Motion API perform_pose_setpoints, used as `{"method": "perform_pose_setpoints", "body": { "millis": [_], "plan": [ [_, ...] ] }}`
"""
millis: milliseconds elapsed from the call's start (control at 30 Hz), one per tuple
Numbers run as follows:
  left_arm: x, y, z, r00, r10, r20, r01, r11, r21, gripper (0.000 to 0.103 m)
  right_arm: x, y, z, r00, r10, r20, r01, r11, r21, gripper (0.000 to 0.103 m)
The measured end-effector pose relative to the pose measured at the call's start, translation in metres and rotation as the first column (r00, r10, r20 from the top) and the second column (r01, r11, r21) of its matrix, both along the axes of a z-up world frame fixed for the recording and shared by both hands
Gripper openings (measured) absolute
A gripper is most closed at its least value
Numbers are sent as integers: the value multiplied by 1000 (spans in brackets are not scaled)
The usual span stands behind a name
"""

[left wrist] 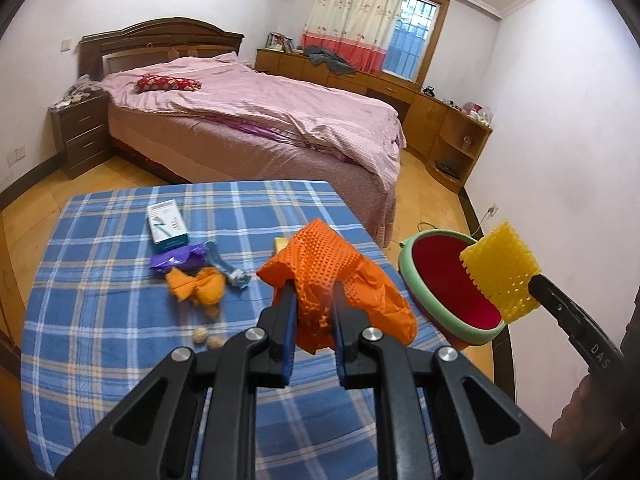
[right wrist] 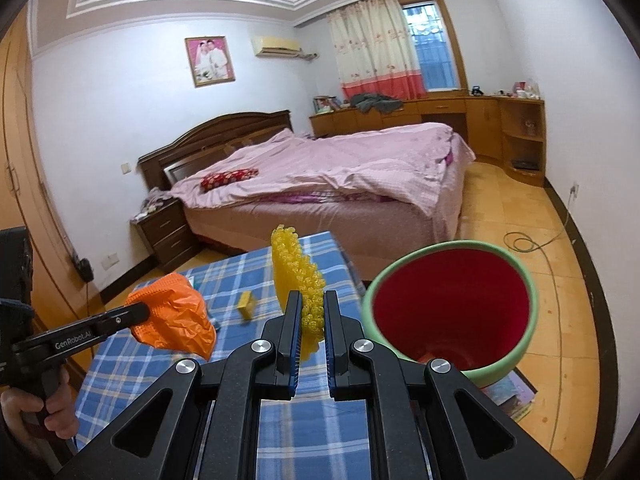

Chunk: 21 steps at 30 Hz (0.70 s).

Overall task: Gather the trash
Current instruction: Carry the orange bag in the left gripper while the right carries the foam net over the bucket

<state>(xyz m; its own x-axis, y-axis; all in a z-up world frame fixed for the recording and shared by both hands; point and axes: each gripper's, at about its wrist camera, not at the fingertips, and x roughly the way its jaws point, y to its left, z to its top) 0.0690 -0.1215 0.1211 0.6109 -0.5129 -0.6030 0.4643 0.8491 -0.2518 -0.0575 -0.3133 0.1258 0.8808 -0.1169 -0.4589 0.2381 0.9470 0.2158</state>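
My left gripper (left wrist: 314, 300) is shut on an orange foam net wrapper (left wrist: 340, 276) and holds it above the right side of the blue plaid table (left wrist: 120, 340). My right gripper (right wrist: 312, 308) is shut on a yellow foam net (right wrist: 298, 276), held near the table's right edge. A green bin with a red inside (right wrist: 452, 308) stands on the floor to the right of the table; it also shows in the left wrist view (left wrist: 448, 284). On the table lie a white box (left wrist: 166, 226), a purple wrapper (left wrist: 178, 260), an orange peel (left wrist: 196, 288), a blue-white packet (left wrist: 230, 266) and two small nuts (left wrist: 206, 338).
A small yellow box (right wrist: 246, 304) sits on the table's far part. A bed with a pink cover (left wrist: 260, 116) stands beyond the table. A wooden cabinet (left wrist: 440, 128) runs along the far wall. A cable (right wrist: 528, 240) lies on the floor by the right wall.
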Motion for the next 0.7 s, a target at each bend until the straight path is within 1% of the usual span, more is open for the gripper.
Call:
{"method": "perform_pose_setpoints", "body": {
  "millis": [233,700],
  "plan": [
    [1,-37,0,999,-49,8,49,999,24,15,-6,-21,-3,999,-47,4,47,999,11,10],
    [9,-107,-17,990,-141,-9,141,989,50,15,-11,-62,-17,992,-123,-5,123,992,35,10]
  ]
}}
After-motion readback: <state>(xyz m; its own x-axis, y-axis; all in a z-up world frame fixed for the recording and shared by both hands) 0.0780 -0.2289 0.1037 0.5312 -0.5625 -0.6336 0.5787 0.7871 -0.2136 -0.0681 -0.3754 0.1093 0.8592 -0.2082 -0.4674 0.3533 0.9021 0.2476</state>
